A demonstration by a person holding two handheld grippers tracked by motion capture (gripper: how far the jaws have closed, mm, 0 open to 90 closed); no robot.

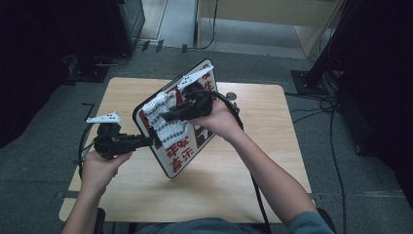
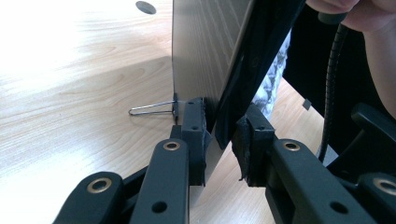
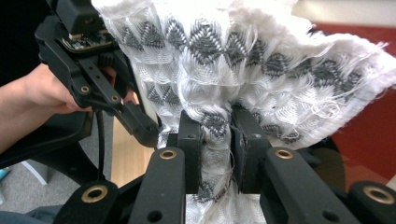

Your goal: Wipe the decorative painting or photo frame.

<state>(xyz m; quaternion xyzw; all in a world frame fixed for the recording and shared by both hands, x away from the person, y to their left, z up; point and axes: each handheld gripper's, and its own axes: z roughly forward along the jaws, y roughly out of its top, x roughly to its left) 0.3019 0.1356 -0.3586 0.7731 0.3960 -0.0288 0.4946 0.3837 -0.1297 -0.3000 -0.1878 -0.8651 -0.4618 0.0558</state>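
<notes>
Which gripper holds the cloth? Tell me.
The right gripper, shut on the white-and-grey cloth; the left gripper clamps the sign's edge instead.

The high view is dim, with dark corners. In the left gripper view, glare washes out the desk at its far left; nearby black parts blur.

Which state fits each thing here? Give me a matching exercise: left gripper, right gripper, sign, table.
Things:
1. left gripper
2. right gripper
3. sign
4. table

States:
A. tilted up on its lower edge
B. shut on the cloth
C. pale wood, under the rest
D. shut on the sign's edge

Pairs: 1-D, 2-B, 3-A, 4-C
</notes>
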